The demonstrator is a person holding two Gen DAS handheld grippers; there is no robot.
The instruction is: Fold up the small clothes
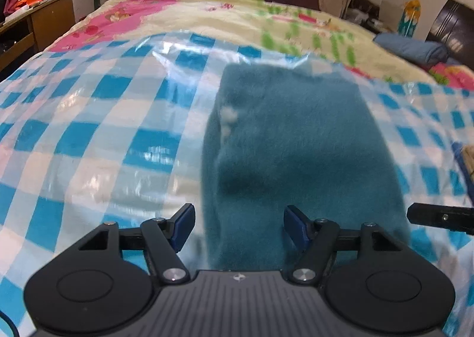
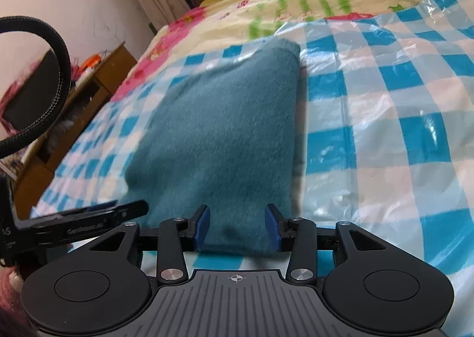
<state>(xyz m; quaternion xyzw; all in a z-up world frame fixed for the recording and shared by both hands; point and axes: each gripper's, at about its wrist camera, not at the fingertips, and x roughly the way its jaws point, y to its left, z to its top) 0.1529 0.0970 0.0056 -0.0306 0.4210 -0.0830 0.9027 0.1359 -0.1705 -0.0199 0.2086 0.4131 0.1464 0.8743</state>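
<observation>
Garment: a teal fleece piece [image 1: 296, 141] lay folded into a long block on the bed, running from the near edge toward the far side, in the right half of the left wrist view.
Surface: it rested on a shiny blue-and-white checked plastic sheet [image 1: 97, 117], which was spread over a floral bedspread [image 1: 207, 14] of pink, cream and green.
Left gripper: the left gripper [image 1: 239, 226] hovered at the garment's near end, jaws spread wide; its left pad sat over the checked sheet, just off the fleece's left edge, its right pad over the fleece, and neither pad pressed on the cloth.
Right gripper: the right gripper [image 2: 237, 227] stood at the same near end, jaws parted with the fleece's near edge between the blue pads [image 2: 202, 227]; the pads looked to be at the cloth's sides without squeezing it, though how close was hard to tell.
Neighbours: each gripper's black finger poked into the other's view, so the two sat just beside each other.
Far right: a folded blue cloth [image 1: 414, 48] lay on the bedspread, well apart from the teal piece.
Far left: a wooden desk [image 1: 44, 20] stood beside the bed.
</observation>
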